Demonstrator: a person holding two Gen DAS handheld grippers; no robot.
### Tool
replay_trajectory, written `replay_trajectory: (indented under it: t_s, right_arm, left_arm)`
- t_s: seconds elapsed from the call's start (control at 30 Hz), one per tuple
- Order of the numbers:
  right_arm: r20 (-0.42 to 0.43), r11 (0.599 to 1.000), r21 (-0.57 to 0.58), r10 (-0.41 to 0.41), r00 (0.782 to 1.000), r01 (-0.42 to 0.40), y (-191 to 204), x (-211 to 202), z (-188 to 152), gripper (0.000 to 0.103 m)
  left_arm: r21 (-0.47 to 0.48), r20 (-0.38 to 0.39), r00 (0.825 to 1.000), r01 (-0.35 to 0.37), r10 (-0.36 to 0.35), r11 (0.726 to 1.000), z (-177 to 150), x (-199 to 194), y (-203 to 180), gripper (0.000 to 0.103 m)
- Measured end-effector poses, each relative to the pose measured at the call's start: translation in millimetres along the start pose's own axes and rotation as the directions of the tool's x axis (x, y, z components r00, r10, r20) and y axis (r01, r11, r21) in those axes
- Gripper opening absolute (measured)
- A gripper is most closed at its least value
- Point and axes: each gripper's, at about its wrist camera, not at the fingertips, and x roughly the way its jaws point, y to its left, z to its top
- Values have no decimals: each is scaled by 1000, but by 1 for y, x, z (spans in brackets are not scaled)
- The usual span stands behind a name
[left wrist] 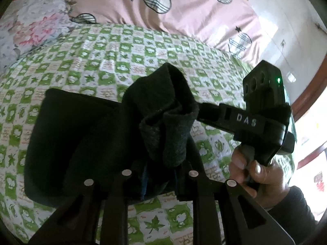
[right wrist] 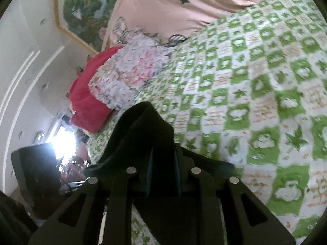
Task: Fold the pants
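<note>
Both tongs pinching the pants (left wrist: 85, 143) above the bed (left wrist: 126, 57): left tongs (left wrist: 159, 175); right tongs (right wrist: 163, 175), view's blurry-ish.

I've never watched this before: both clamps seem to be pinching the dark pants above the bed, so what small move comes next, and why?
Probably lower both grippers to the green checked bedspread: the left gripper and right gripper each pinch bunched black pants.

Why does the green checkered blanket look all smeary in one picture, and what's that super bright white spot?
Right wrist view: blanket smeared by motion blur; white spot is window glare. Left wrist view: sharper, though the black pants show little detail.
</note>
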Motion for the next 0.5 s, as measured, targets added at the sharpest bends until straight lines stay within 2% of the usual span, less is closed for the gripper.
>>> replay_trajectory:
  t_s: [0.13,0.17,0.2,0.23,0.27,0.3,0.37,0.43,0.5]
  right_arm:
    - [44,999,21,-43,998,42,-4,-16,-2,21]
    - [54,998,26,-54,997,53,-5,-22,-3,21]
    - [59,997,30,-68,996,66,-4,-25,-3,21]
    - [65,996,35,-85,994,83,-4,-28,-4,21]
    - [70,994,40,-100,993,97,-3,-31,-5,24]
    - [73,992,49,-121,990,118,-2,-34,-7,28]
    - [79,982,68,-179,981,174,0,-39,-11,64]
    - [99,976,79,-209,973,202,1,-45,-15,72]
    - [120,973,92,-221,968,211,3,-54,-20,74]
  left_arm:
    - [40,-9,1000,8,-8,999,-4,7,-7,28]
    - [50,-9,1000,14,-14,999,-5,7,-8,34]
    - [59,-9,999,35,-34,998,-7,7,-9,44]
    - [61,-11,998,60,-59,996,-8,7,-10,59]
    - [60,-20,996,88,-87,994,-9,8,-11,65]
    - [59,-25,994,107,-105,993,-10,8,-13,67]
    - [76,-16,994,110,-110,991,-12,4,-17,70]
    - [95,-14,992,125,-124,988,-14,0,-20,72]
    - [101,-16,989,150,-149,984,-16,-6,-20,73]
